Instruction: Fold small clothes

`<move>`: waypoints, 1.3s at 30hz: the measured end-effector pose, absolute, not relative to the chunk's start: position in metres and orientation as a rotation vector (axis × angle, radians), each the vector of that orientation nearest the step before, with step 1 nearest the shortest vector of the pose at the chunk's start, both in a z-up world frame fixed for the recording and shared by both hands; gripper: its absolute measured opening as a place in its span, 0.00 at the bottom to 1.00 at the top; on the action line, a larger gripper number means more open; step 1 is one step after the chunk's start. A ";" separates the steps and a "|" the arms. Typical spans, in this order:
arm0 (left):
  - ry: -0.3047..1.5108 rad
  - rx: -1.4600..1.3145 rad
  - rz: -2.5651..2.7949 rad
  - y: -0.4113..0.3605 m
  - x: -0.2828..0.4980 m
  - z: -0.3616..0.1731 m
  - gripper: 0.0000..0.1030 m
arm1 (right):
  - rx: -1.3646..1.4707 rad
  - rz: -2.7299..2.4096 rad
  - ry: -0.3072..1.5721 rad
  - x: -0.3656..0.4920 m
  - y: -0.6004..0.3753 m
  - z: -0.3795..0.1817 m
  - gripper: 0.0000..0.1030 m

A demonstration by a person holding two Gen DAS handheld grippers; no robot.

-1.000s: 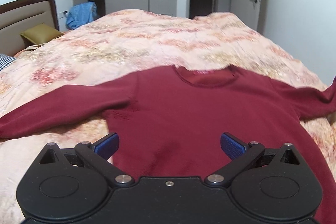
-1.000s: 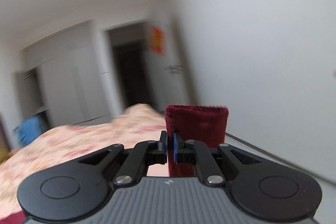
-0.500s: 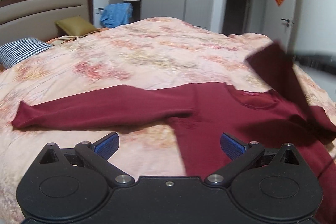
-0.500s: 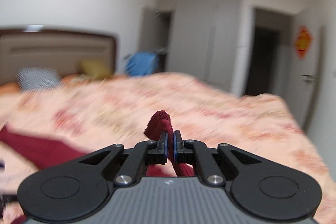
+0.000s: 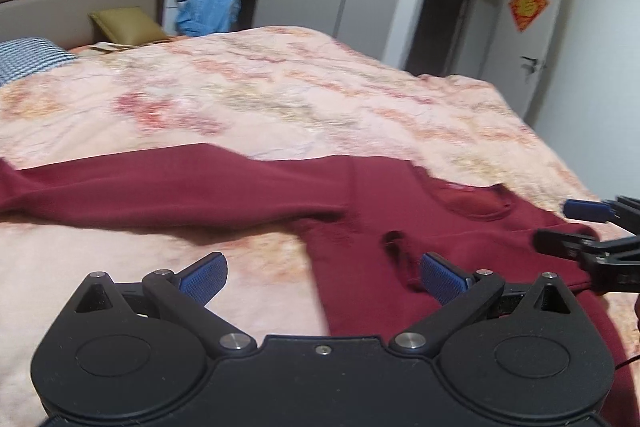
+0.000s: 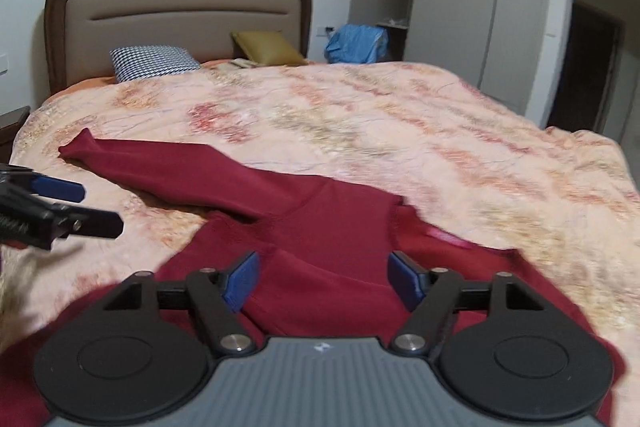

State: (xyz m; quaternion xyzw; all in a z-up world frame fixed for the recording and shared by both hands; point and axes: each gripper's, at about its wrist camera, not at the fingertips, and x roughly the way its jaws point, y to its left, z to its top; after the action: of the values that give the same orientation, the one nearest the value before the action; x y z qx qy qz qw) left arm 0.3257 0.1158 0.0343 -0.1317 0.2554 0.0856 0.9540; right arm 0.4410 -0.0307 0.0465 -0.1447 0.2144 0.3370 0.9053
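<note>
Bedroom with a padded headboard point(image 6: 176, 23) and a wide bed under a peach floral quilt point(image 6: 360, 115), on which a dark red long-sleeved knit top point(image 6: 320, 227) lies spread. One sleeve looks folded across its chest, the other point(image 5: 160, 187) stretches out flat. Right tongs point(image 6: 323, 281) are opening, pads clear of the cloth just below; left tongs point(image 5: 322, 277) stand wide apart, empty. Next, I'd pinch the outstretched cuff and draw it inward, keeping the fabric smooth
</note>
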 end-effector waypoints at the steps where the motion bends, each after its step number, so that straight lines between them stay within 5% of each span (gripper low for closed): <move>1: 0.514 -0.268 0.151 0.110 0.332 0.033 0.99 | -0.285 0.679 0.438 0.440 -0.046 0.049 0.84; 9: 0.549 -0.198 0.130 0.072 0.400 0.007 0.99 | -0.047 0.362 0.508 0.470 -0.181 0.040 0.85; 17: 0.567 -0.219 0.135 0.070 0.427 -0.002 0.92 | 0.475 0.214 0.640 0.537 -0.285 0.004 0.60; 22: 0.569 -0.229 0.108 0.069 0.432 -0.004 0.89 | 0.562 0.254 0.650 0.562 -0.290 -0.006 0.12; 32: 0.630 -0.121 0.111 0.051 0.465 -0.022 0.87 | 0.048 0.329 0.486 0.559 -0.287 0.069 0.07; 38: 0.650 -0.089 0.121 0.048 0.472 -0.032 0.89 | 0.056 0.267 0.632 0.574 -0.297 0.028 0.10; 39: 0.650 -0.090 0.122 0.048 0.472 -0.033 0.90 | 0.088 0.260 0.635 0.571 -0.300 0.021 0.19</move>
State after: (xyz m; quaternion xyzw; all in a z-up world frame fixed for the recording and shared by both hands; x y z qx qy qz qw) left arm 0.4718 0.0480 -0.0329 -0.0441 0.3192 0.0599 0.9448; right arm 0.5712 -0.2996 0.0206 0.0434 0.3113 0.1274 0.9407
